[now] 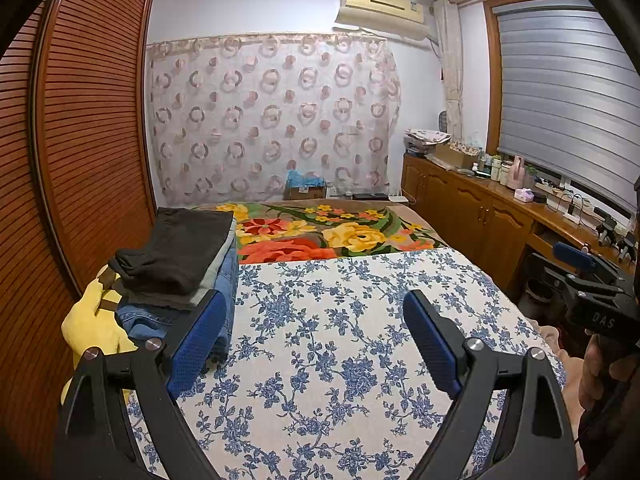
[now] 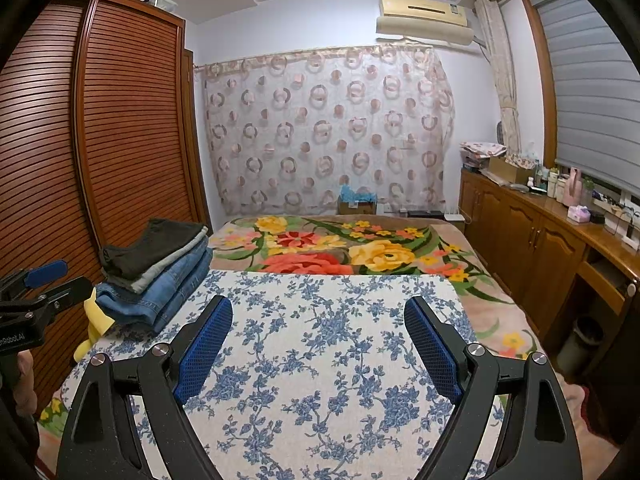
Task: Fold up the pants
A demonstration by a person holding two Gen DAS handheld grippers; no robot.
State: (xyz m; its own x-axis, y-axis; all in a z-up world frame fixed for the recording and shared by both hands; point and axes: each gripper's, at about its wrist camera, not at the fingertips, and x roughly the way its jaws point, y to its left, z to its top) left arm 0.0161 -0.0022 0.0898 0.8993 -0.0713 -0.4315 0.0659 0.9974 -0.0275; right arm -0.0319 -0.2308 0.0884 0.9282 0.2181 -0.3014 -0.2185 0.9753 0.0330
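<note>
While hovering above the blue-floral cloth (image 1: 340, 320): left gripper (image 1: 316, 344) and right gripper (image 2: 318, 344) both spread wide, holding nothing; folded pants stack (image 2: 160, 276) at the cloth's left edge, against the wardrobe (image 2: 132, 120).

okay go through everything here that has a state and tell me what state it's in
left gripper: jaws open, holding nothing
right gripper: jaws open, holding nothing
pants stack: folded, piled at the bed's left edge
window blind: lowered almost fully
wardrobe door: closed
</note>
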